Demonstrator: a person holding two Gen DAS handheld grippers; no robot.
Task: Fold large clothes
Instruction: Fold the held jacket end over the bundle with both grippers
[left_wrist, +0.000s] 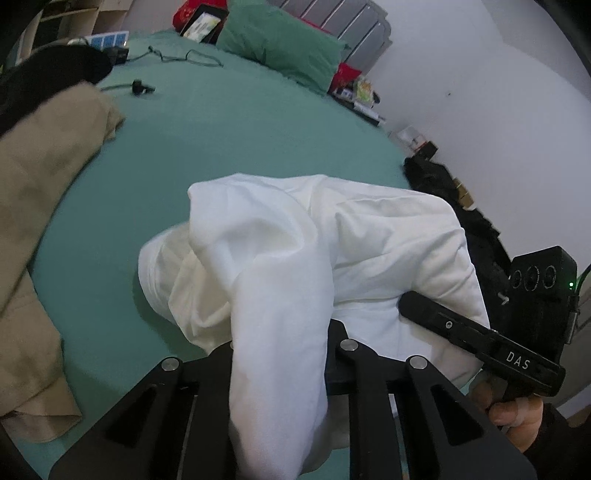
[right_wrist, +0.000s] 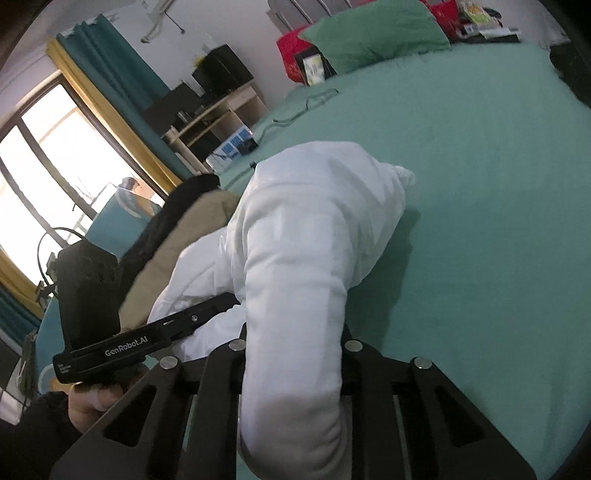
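Both the left gripper (left_wrist: 280, 354) and the right gripper (right_wrist: 293, 350) have their jaws clamped narrow on bunched folds of the white garment (left_wrist: 332, 236), which hangs from them and trails onto the green bed (left_wrist: 221, 129) near its front edge. Beyond lies open sheet; a tan garment (left_wrist: 40, 177) covers the left edge, and a green pillow (left_wrist: 284, 44) sits at the head.

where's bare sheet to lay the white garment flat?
Widest bare patch: mid-bed sheet, bordered by the white garment, the green pillow and the tan clothes. Crowded: cables near the pillow, dark clothes at the wall-side edge. Both grippers, left and right, grip the garment.
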